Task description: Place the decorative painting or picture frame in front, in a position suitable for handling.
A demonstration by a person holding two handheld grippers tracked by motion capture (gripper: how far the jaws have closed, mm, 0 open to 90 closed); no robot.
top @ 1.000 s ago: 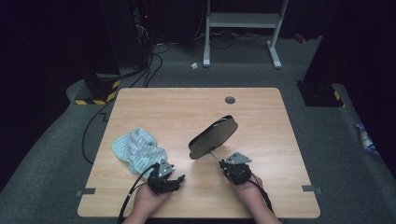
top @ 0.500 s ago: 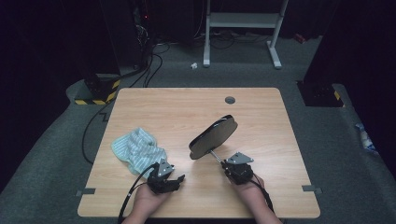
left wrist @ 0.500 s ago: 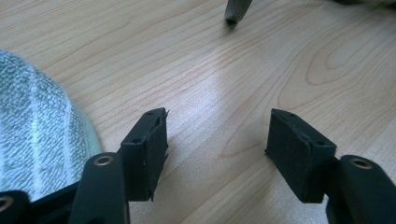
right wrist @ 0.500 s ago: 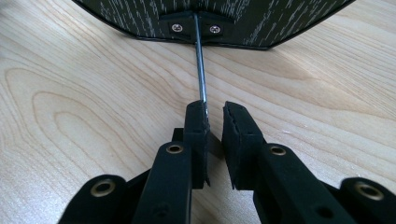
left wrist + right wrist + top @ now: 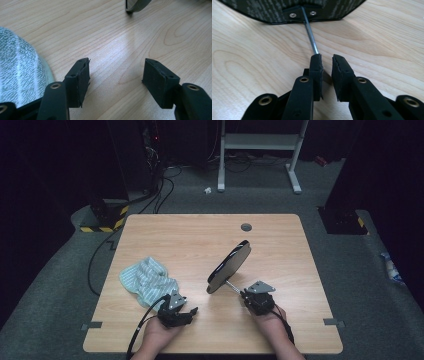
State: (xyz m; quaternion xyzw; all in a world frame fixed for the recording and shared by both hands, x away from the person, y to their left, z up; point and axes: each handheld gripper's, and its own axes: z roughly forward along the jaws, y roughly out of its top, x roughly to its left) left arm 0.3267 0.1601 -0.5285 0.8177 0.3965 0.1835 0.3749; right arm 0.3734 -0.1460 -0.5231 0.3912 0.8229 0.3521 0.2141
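A dark oval disc (image 5: 230,267) stands tilted on the wooden table (image 5: 190,240), its lower edge on the wood. A thin metal rod (image 5: 233,286) runs from its screwed back (image 5: 287,7) toward my right gripper (image 5: 244,294). In the right gripper view the rod (image 5: 310,35) ends at the tip of the left pad. My right gripper (image 5: 327,60) has just been opening and shows a narrow empty gap. A pale blue striped cloth (image 5: 147,280) lies crumpled at the left. My left gripper (image 5: 191,314) rests beside it, open and empty (image 5: 116,75), with the cloth (image 5: 20,75) at its left jaw.
A round grey grommet (image 5: 246,227) sits near the table's far edge. On the floor behind are a white metal frame (image 5: 260,142), cables (image 5: 160,185) and a yellow-and-black striped block (image 5: 102,222). The disc's rim (image 5: 136,5) lies ahead of the left gripper.
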